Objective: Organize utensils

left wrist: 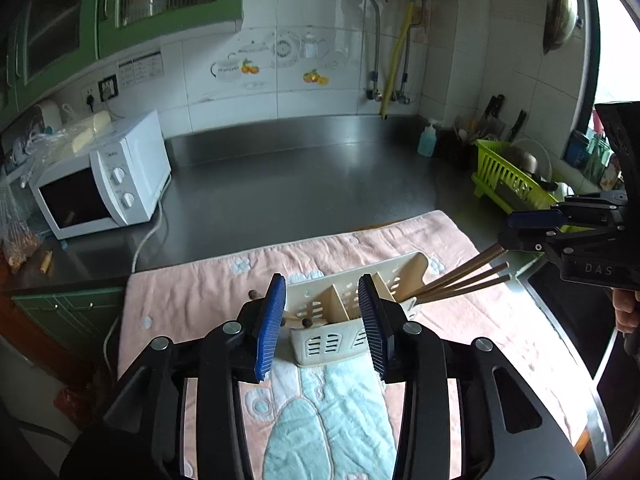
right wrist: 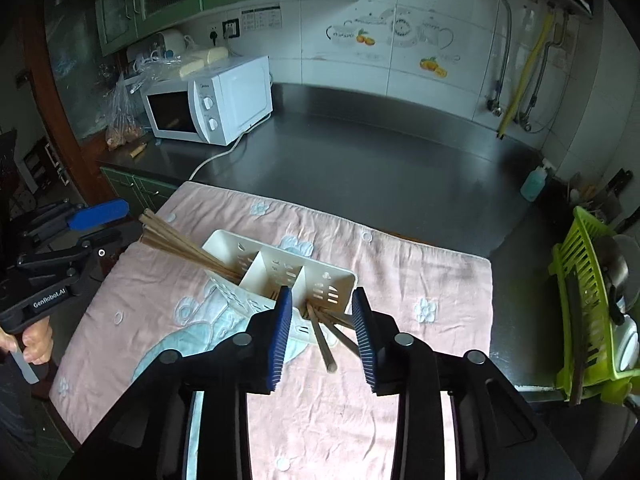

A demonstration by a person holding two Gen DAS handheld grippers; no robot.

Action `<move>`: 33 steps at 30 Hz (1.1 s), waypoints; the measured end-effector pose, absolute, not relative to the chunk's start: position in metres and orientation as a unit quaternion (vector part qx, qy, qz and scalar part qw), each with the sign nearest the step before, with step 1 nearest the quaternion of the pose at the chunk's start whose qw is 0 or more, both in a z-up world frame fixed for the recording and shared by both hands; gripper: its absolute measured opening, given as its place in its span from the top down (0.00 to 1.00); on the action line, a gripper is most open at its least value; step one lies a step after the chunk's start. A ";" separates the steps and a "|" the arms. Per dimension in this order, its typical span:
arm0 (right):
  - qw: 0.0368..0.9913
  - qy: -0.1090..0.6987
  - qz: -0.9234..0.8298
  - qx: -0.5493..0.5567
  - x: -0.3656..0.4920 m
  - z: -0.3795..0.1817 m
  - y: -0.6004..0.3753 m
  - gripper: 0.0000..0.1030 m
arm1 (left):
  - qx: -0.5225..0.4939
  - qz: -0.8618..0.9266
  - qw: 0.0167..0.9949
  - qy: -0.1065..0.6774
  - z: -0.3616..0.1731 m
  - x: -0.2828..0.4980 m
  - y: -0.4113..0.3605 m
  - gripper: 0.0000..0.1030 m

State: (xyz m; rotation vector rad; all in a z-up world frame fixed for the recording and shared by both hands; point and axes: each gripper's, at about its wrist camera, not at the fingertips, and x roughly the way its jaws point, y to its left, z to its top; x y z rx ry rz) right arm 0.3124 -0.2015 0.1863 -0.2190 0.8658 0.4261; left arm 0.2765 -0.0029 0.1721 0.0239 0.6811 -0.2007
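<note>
- The cream plastic utensil caddy [right wrist: 280, 272] lay on the pink towel [right wrist: 420, 280], its long axis running across the towel and its slotted walls dividing it into compartments.
- A bundle of wooden chopsticks [right wrist: 176, 240] leaned out of one end compartment, tips slanting up and outward past the rim; in the left wrist view the same sticks [left wrist: 460, 276] fanned toward the right gripper [left wrist: 520, 220].
- More brown sticks [right wrist: 320, 340] poked from the opposite end compartment toward the right wrist camera.
- The left gripper [left wrist: 322, 312] hovered over the caddy with its blue ribbed pads apart, nothing pressed between them.
- The right gripper's jaws also stood apart, the sticks loose below them.
- Behind the towel, the steel counter [right wrist: 380, 160] stretched bare to the tiled wall; a white microwave [right wrist: 216, 100] and a green dish rack [right wrist: 592, 300] flanked it.
</note>
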 end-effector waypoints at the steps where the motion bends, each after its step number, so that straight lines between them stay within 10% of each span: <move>1: 0.882 0.411 0.204 -0.105 0.305 0.187 -0.203 0.66 | 0.008 -0.100 0.938 0.331 0.173 0.271 -0.002 0.62; 18: 0.917 0.334 0.200 -0.085 0.161 0.122 -0.209 0.26 | -0.005 -0.065 0.950 0.304 0.118 0.155 0.018 0.16; 33: 0.940 0.300 0.157 -0.048 0.092 0.062 -0.216 0.13 | -0.017 -0.025 0.952 0.306 0.059 0.092 0.035 0.05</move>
